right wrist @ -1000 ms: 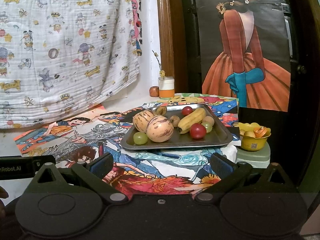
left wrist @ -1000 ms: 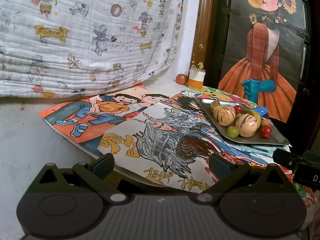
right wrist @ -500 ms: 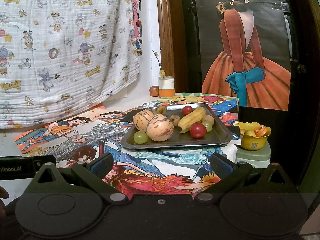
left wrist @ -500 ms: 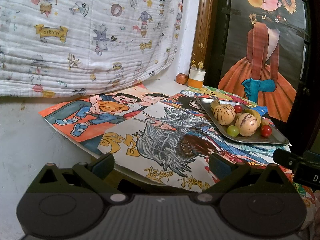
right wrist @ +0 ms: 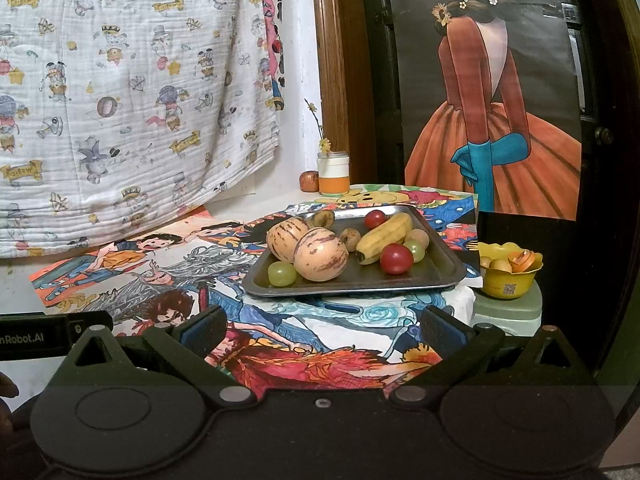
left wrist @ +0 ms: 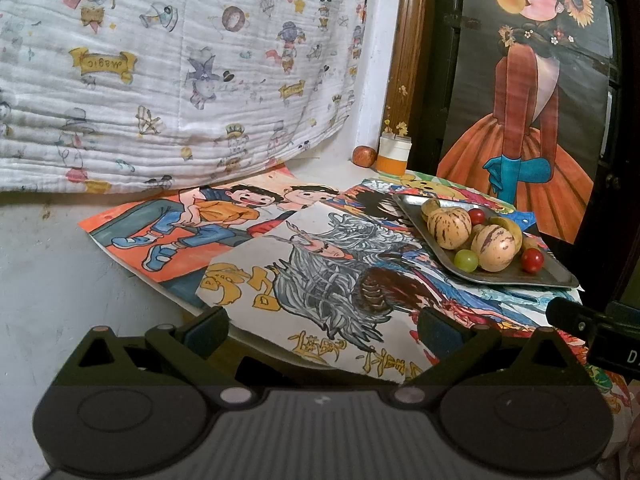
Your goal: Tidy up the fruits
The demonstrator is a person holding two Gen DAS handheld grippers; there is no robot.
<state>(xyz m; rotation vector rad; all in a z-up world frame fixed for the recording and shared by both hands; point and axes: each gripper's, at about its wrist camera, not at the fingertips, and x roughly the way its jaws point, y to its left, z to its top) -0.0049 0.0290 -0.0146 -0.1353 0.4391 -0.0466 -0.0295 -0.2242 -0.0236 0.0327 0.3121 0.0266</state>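
A dark metal tray rests on a table covered with cartoon posters. It holds two striped pepino melons, a banana, red tomatoes, green grapes and small brown fruits. My right gripper stands open in front of the tray, short of it, with nothing between its fingers. Well left of the tray, my left gripper is open over the posters, also holding nothing.
A yellow bowl of fruit pieces sits on a pale green box right of the table. At the back corner stand a small jar and a reddish fruit. A printed cloth hangs behind; a dark door with a painting is at the right.
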